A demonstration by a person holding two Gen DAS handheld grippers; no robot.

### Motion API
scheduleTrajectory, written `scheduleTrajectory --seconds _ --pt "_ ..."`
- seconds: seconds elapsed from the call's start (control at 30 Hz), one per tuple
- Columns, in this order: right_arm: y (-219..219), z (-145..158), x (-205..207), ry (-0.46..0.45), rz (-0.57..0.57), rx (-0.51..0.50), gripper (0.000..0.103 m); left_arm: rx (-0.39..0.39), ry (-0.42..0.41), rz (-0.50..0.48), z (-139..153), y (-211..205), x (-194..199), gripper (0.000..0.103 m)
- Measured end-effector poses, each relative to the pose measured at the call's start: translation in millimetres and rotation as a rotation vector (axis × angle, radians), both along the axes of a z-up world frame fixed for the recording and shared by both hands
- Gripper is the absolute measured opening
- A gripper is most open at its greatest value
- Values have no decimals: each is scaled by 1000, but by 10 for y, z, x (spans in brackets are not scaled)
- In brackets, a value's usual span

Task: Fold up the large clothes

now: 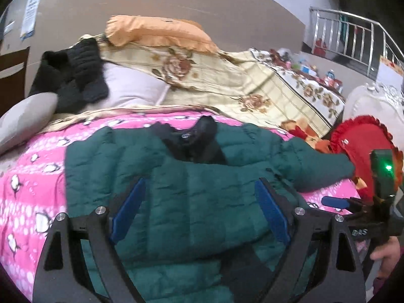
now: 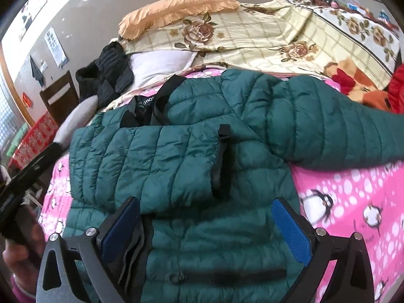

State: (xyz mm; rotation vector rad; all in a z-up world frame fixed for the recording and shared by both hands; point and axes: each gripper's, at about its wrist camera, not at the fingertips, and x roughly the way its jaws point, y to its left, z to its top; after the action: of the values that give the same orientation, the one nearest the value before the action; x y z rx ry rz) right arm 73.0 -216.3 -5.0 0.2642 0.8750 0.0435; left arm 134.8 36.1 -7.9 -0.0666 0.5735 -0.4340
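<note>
While the left gripper [image 1: 199,209] stands with its blue pads spread wide and nothing clamped between them, the green puffer jacket [image 1: 176,176] lies flat under and ahead of its fingers, filling the gap between them without being pinched. The right gripper [image 2: 205,224] is likewise released: its blue pads sit far apart above the jacket's lower front, with the zipper line passing below them and a loose dark strip of lining beside the pad on the left of that view; whether that pad touches the fabric cannot be told.

Beyond the fingertips, one sleeve [image 2: 151,161] is folded across the chest, its black cuff ending near the middle of the body. The other sleeve [image 2: 328,126] stretches out flat toward the right of the view. The black collar [image 1: 199,136] lies at the far end.

The jacket rests on a pink penguin-print blanket [image 2: 353,202]. Past it lie a floral quilt [image 1: 227,75], an orange pillow [image 1: 151,30], a black garment [image 1: 75,75], and a red cushion [image 1: 358,149] at the right.
</note>
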Motion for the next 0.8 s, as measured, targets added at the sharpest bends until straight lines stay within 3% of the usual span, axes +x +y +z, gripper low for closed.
scheduleTrajectory --seconds 0.6,0.7,0.8 --pt "193 -212 699 84 44 -12 103 95 -41 188 -53 431 -152 88" --pt "243 -270 766 99 68 -24 89 91 -32 187 -74 452 -154 88" --pt "329 -366 862 128 118 -54 67 92 -11 186 -119 461 -113 88"
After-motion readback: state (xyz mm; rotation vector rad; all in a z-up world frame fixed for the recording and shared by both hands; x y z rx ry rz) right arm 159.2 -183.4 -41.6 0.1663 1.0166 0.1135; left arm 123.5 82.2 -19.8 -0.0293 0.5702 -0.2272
